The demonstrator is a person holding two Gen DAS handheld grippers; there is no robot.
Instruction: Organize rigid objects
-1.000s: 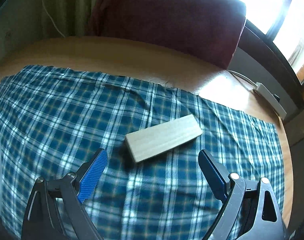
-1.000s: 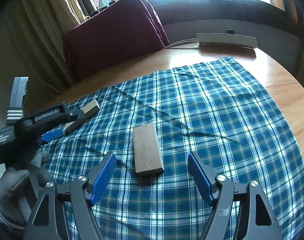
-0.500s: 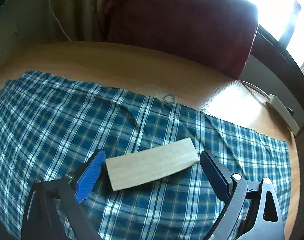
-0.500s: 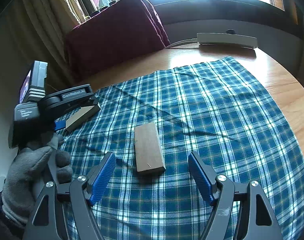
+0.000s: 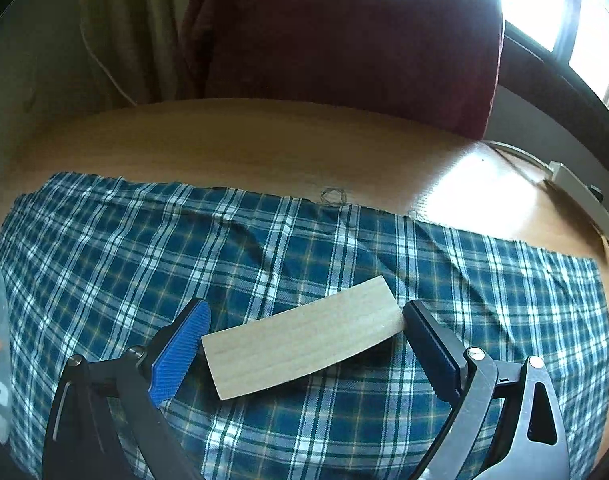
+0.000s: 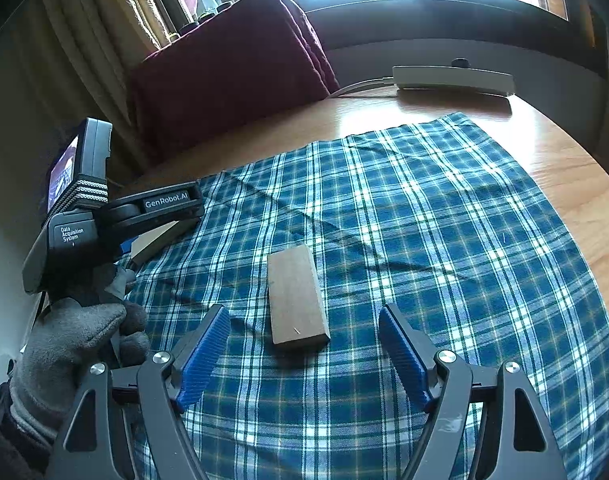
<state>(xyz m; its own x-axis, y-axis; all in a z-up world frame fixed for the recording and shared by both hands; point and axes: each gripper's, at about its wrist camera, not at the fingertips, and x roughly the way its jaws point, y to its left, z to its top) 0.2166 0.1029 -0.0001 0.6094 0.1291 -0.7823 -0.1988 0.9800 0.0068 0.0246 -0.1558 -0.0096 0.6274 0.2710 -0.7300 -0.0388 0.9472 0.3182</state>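
Blocks of wood are lying on a blue plaid cloth that is covering a round wooden table. Left gripper is straddling the pale block lengthwise, jaws spread wide; its blue pad is sitting just beside one end and the dark pad is at or just beside the other end, contact unclear. Right gripper is hovering with jaws wide over the brown block, which is lying flat between and slightly ahead of its fingers, apart from both. In the right wrist view a gloved hand is gripping the left gripper's handle. A maroon cushion and a white power strip are sitting at the table's far edge.
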